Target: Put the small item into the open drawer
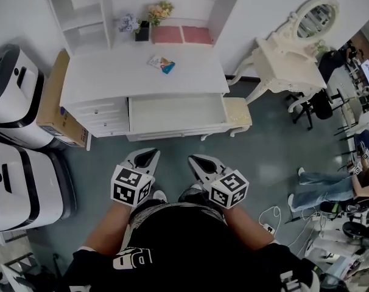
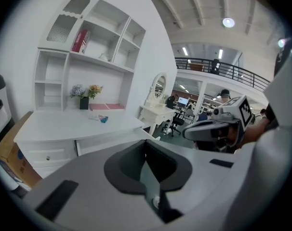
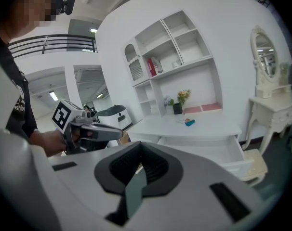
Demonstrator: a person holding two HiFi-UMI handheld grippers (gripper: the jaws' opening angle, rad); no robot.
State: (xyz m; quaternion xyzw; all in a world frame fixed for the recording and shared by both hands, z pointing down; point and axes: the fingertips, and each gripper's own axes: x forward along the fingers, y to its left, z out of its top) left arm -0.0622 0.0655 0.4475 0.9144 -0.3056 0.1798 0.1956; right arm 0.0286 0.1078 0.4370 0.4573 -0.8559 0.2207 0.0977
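White-walled hall, white worktop (image 1: 111,72) ahead. Fingers of left gripper (image 1: 147,157) and right gripper (image 1: 200,162) pressed together, empty, short of open drawer (image 1: 175,115). On worktop beyond, well apart: small item (image 1: 161,64). Likely risk: item nudged away if reached with fingers closed.

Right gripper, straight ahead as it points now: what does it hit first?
Probably the front of the open drawer, past a bare strip of floor. The right gripper tilts slightly downward, so it might meet the floor first; depth is unclear.
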